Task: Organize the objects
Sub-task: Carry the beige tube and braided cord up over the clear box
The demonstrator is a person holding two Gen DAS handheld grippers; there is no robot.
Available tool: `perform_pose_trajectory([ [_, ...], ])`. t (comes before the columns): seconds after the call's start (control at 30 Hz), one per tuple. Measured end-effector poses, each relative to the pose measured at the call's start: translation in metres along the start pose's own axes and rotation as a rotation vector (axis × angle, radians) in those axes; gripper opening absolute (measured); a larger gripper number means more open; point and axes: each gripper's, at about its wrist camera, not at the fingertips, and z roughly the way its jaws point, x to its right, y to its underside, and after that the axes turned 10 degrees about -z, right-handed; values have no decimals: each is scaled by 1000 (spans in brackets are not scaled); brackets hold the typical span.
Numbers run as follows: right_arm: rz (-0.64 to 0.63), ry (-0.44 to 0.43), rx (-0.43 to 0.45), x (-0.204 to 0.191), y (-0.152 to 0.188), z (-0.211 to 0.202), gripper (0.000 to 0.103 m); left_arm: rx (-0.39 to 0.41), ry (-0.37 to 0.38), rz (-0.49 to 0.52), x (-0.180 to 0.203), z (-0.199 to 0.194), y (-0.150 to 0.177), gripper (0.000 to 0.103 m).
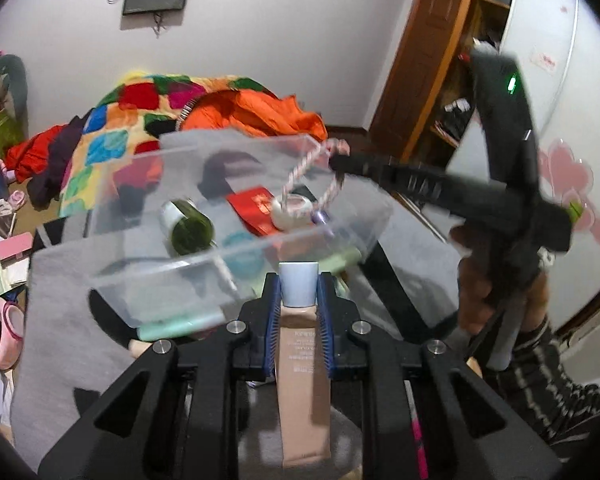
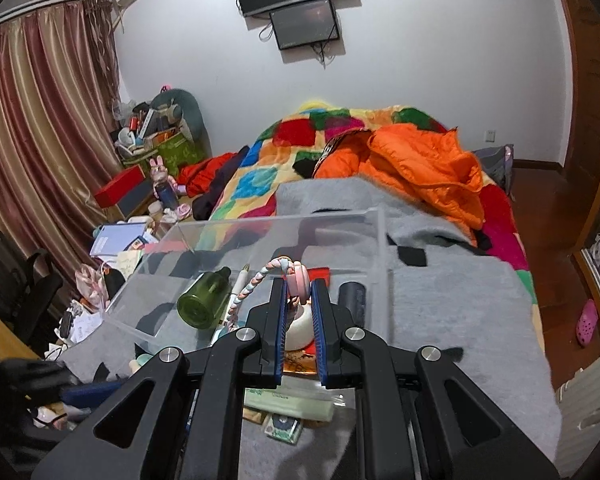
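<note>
Two claws pinch: left gripper (image 1: 299, 300) a beige tube (image 1: 302, 380), print unreadable; right gripper (image 2: 299, 320) a braided cord (image 2: 249, 286) over the clear box (image 2: 376, 216).

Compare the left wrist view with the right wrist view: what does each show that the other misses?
Only the left wrist view shows the left gripper shut on a beige cosmetic tube with a pale blue cap, and the right gripper's dark body from outside, a hand under it.

Only the right wrist view shows the right gripper shut on a pink braided cord, plus striped curtains.

Both show the clear plastic box holding a green bottle and a red packet, the grey blanket and the patchwork quilt.
</note>
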Motion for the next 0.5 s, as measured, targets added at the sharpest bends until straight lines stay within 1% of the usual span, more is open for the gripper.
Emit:
perform_pose_trajectory([
  [0.1,-10,-3,-27,-4,0,14,11,23,33,-38,-8,-9,-11,18],
  [0.13,-13,-3,-35,-5,0,18,11,42,37,-44,-10,-14,-16,17],
  [0.2,-17,-5,-52,-7,1,25,11,68,35,-44,-11,-21,-21,17],
  [0.3,-33,-9,-82,-10,5,33,11,96,63,-57,-12,-32,-31,17],
  [0.4,-61,8,-103,-13,8,36,11,120,60,-52,-10,-37,-38,17],
  [0.47,-70,7,-106,-14,10,34,12,133,66,-48,-8,-40,-44,17],
  [0.5,-71,5,-105,-13,10,33,15,143,66,-43,-6,-43,-48,17],
])
